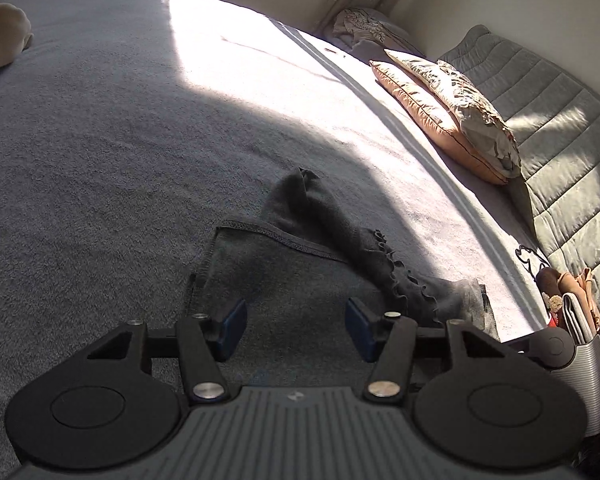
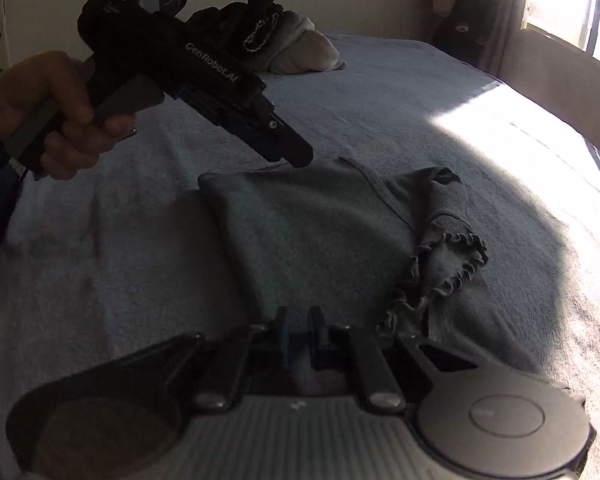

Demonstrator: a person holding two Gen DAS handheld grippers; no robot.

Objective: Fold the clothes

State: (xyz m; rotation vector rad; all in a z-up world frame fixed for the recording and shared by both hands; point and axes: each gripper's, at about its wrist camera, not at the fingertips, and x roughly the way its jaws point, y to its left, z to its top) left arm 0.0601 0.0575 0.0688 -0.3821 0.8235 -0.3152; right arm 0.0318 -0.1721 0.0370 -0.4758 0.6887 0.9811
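Nearby, pillows [image 1: 452, 120] beside garment [image 1: 300, 264].

Dark grey garment [image 1: 284, 264], plain knit, ruffled trim same grey. Bed cover [image 1: 100, 140] light grey, plain. 2 pillows: 1 salmon-pink pillow [image 1: 416, 112], 1 cream leaf-print pillow [image 1: 472, 112]. Headboard [image 1: 548, 112] grey, quilted stripes. Left gripper [image 1: 296, 324] black, blue pads [image 1: 234, 318]. Clothes pile [image 2: 296, 52] black, white and beige.
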